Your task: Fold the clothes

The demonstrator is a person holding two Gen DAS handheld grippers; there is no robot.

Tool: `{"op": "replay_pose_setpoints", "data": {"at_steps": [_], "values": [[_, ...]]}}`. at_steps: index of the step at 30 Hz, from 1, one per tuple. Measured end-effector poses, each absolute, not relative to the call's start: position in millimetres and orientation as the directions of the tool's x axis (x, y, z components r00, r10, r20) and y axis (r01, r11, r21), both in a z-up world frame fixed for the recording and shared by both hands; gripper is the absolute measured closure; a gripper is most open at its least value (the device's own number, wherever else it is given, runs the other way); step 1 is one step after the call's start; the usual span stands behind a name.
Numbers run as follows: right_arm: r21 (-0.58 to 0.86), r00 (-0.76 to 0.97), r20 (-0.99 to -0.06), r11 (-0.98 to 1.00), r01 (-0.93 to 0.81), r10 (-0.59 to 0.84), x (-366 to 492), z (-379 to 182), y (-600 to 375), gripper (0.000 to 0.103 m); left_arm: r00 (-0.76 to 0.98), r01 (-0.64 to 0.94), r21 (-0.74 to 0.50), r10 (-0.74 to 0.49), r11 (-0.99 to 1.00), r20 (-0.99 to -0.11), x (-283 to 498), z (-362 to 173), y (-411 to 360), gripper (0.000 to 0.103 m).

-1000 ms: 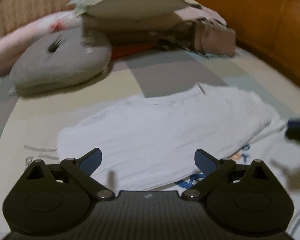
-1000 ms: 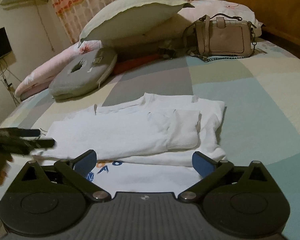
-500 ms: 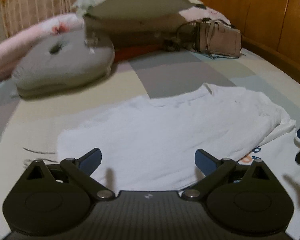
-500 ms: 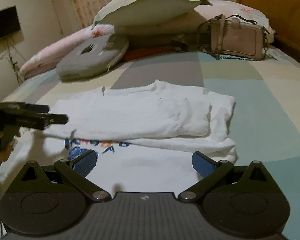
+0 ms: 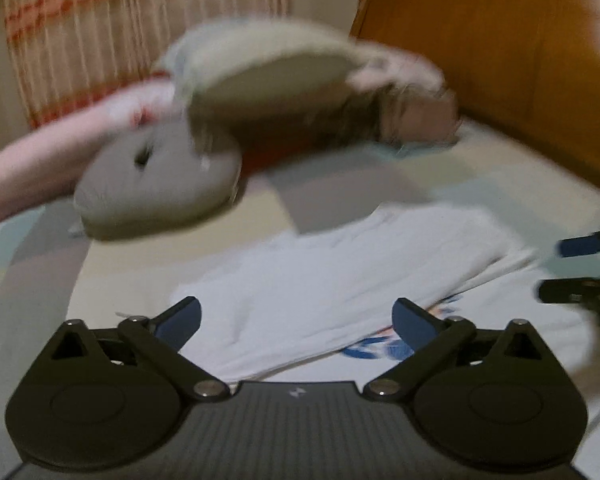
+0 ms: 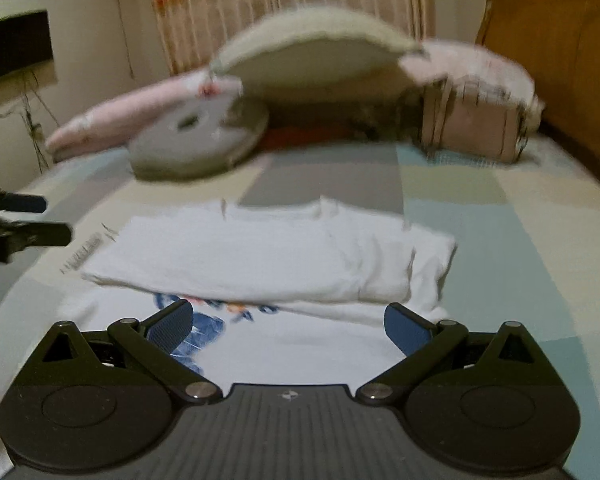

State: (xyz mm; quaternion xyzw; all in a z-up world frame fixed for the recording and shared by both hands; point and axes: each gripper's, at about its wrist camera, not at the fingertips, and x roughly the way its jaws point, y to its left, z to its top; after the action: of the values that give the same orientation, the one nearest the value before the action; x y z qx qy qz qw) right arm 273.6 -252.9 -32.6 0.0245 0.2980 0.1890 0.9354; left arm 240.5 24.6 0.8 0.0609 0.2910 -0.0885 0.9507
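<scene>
Right wrist view: hovering over white shirt [image 6: 268, 256], lying half-folded at frame centre on the bed [image 6: 520, 216]. Right gripper [image 6: 288, 326] and left gripper [image 5: 296, 320] both spread wide, holding nothing. Lowering evenly to the near hem, pinching both corners, then folding toward the collar.

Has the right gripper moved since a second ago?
Yes. The right gripper has drawn back toward the shirt's bottom hem: more of the print shows, and the handbag sits higher in its view.
</scene>
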Motion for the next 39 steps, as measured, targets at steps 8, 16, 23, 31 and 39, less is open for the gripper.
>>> {"op": "replay_pose_setpoints", "data": {"at_steps": [8,16,23,31,39], "values": [[0.162,0.679,-0.644,0.93,-0.33,0.353,196,-62,-248,0.0,0.756,0.239,0.005,-0.182,0.971,-0.628,170,-59,6,0.001],[0.053,0.64,-0.714,0.933,-0.355,0.284,172,-111,-223,0.0,0.73,0.192,-0.005,-0.146,0.981,-0.667,124,-116,-7,0.001],[0.046,0.706,-0.66,0.951,-0.304,0.257,141,-118,-230,0.0,0.759,0.157,0.013,-0.112,0.988,-0.642,83,-124,-4,0.001],[0.0,0.696,-0.696,0.969,-0.245,0.176,114,-113,-227,0.0,0.799,0.167,0.01,-0.129,0.986,-0.588,66,-131,2,0.001],[0.009,0.662,-0.725,0.964,-0.264,0.188,118,-107,-228,0.0,0.823,0.138,-0.041,-0.138,0.99,-0.551,75,-104,19,0.001]]}}
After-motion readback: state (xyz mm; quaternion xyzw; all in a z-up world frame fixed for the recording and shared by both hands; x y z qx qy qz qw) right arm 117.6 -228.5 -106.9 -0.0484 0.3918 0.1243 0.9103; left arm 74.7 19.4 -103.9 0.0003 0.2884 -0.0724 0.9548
